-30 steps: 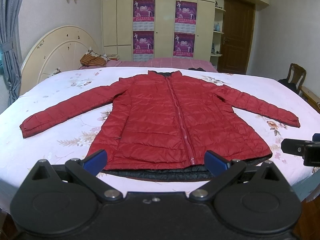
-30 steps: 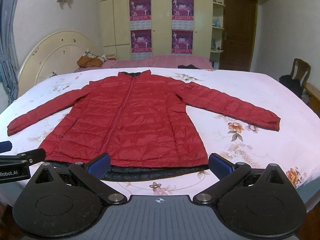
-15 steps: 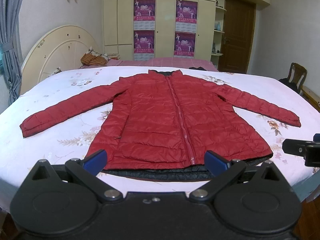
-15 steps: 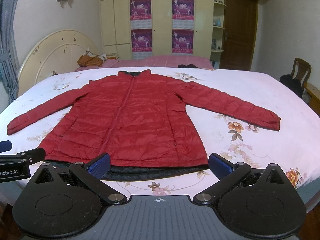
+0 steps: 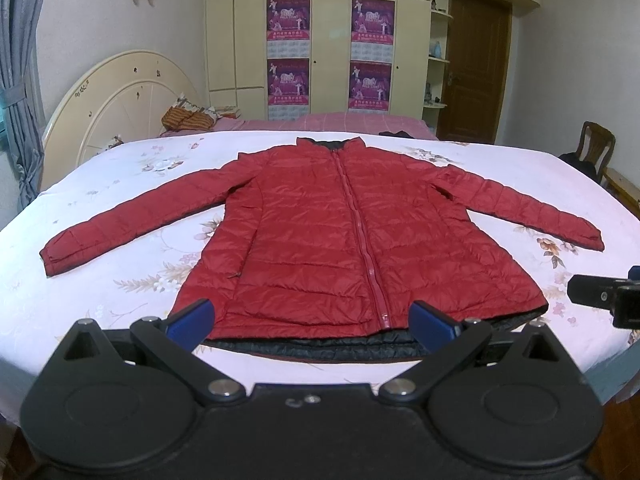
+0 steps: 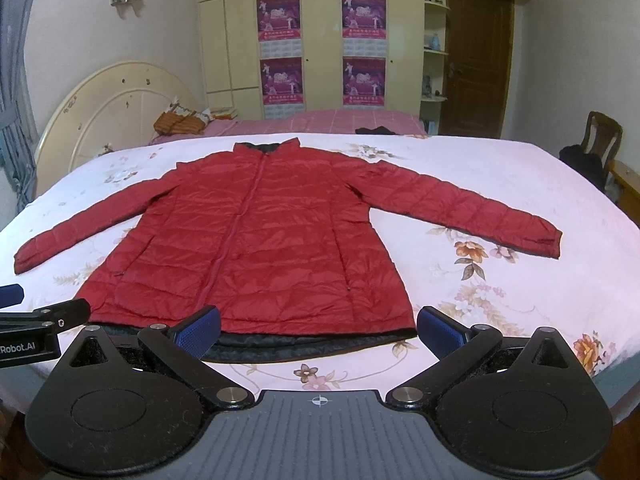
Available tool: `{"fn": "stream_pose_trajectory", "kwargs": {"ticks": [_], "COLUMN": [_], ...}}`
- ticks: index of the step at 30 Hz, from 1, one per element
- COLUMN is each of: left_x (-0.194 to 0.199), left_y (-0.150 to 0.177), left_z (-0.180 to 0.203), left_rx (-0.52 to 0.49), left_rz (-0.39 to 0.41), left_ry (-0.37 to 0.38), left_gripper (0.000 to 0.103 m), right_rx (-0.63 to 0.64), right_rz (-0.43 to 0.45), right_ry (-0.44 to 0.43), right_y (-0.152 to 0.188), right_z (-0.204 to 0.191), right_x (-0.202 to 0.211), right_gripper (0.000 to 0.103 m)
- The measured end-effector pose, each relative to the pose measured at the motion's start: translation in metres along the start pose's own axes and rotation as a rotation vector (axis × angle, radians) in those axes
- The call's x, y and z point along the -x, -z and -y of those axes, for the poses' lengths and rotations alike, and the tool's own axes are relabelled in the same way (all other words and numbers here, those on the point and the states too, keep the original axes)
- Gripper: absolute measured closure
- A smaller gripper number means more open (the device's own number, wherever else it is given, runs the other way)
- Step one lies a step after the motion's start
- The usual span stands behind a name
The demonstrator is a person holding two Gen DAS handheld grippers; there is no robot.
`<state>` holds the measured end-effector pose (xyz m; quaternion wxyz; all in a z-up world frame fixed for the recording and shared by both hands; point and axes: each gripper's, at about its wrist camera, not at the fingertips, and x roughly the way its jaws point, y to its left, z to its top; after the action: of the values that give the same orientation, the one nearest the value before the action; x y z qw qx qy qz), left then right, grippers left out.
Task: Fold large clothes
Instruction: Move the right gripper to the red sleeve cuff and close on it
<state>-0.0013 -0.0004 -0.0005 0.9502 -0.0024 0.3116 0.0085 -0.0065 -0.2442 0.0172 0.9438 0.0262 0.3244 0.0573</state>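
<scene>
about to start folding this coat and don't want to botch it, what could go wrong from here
The red puffer jacket looks slick and puffy, so a thin pinch by the open left gripper or right gripper could slip. Its dark lining already peeks out at the hem, so layers may separate. Both sleeves lie spread wide and may drag.

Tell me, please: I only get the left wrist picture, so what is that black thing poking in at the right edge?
Observer: That is the right gripper. Its own camera shows its blue fingers spread wide apart, holding nothing, just in front of the red jacket.
Operator: Does any of this gear carry a name?
Observer: Yes. The right wrist view catches the left gripper from the side, and a white label on it reads "Robot.AI".
</scene>
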Motion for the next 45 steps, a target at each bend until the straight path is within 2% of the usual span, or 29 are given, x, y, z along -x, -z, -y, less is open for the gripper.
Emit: {"fn": "stream_pose_trajectory", "kwargs": {"ticks": [6,10,14,25,30,33,36,38,45], "left_x": [-0.018,-0.031,-0.052,-0.132,-0.165,-0.182,-0.202,-0.216,-0.248], "left_y": [-0.004,-0.013,-0.026,-0.068,-0.091,-0.101,-0.104,-0.105,-0.108], "left_z": [0.0,-0.001,-0.002,-0.008,-0.016,-0.022,-0.019,-0.013,0.008], "left_rx": [-0.01,-0.012,-0.02,-0.04,-0.064,-0.042,-0.04,-0.052,-0.037], "left_rz": [0.003,0.053,0.062,0.052,-0.012,-0.015,-0.053,-0.089,-0.142], "left_ry": [-0.008,-0.041,-0.047,0.004,0.064,0.095,0.09,0.125,0.152], "left_gripper": [0.0,0.0,0.0,0.0,0.0,0.0,0.0,0.0,0.0], "right_rx": [-0.031,-0.056,-0.086,-0.158,-0.219,-0.275,-0.352,-0.413,-0.636], "right_rz": [0.002,0.008,0.012,0.006,0.042,0.077,0.083,0.089,0.095], "right_ry": [0.029,0.054,0.086,0.2,0.236,0.268,0.298,0.303,0.358], "right_y": [-0.004,-0.014,-0.025,-0.065,-0.081,-0.088,-0.09,-0.089,-0.073], "right_z": [0.013,0.024,0.036,0.061,0.076,0.096,0.126,0.152,0.239], "right_x": [-0.021,-0.038,-0.058,-0.128,-0.151,-0.158,-0.164,-0.167,-0.184], "right_gripper": [0.0,0.0,0.0,0.0,0.0,0.0,0.0,0.0,0.001]}}
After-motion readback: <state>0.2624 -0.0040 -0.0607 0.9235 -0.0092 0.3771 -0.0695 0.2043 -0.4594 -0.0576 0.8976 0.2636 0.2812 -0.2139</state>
